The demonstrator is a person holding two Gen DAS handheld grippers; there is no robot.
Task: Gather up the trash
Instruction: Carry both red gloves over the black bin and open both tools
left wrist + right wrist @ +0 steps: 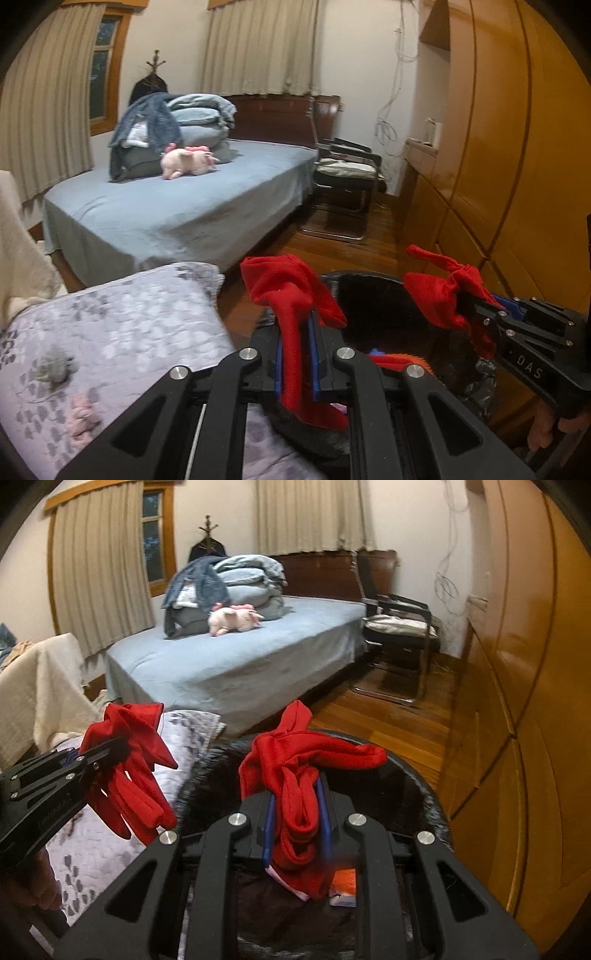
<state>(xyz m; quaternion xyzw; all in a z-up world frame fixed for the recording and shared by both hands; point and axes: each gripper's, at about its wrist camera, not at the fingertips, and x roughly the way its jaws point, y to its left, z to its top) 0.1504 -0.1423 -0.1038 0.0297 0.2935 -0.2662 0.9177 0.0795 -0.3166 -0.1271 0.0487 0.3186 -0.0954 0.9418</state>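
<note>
A black trash bag (384,306) gapes open below both grippers, with an orange item (345,880) lying inside it. My left gripper (295,325) is shut on a bunched red piece (291,284) at the bag's left rim; in the right wrist view the left gripper (110,753) sits left of the bag (406,782). My right gripper (297,790) is shut on a second red piece (310,753) over the bag's mouth, and shows as the right gripper (476,299) in the left wrist view. I cannot tell whether the red pieces are joined to the bag.
A grey patterned quilt (118,332) lies just left of the bag. Beyond it stand a blue-sheeted bed (177,206) with folded bedding and a pink plush toy (188,160), a black chair (347,173), and a wooden wardrobe (509,147) along the right. Wood floor (388,709) runs between.
</note>
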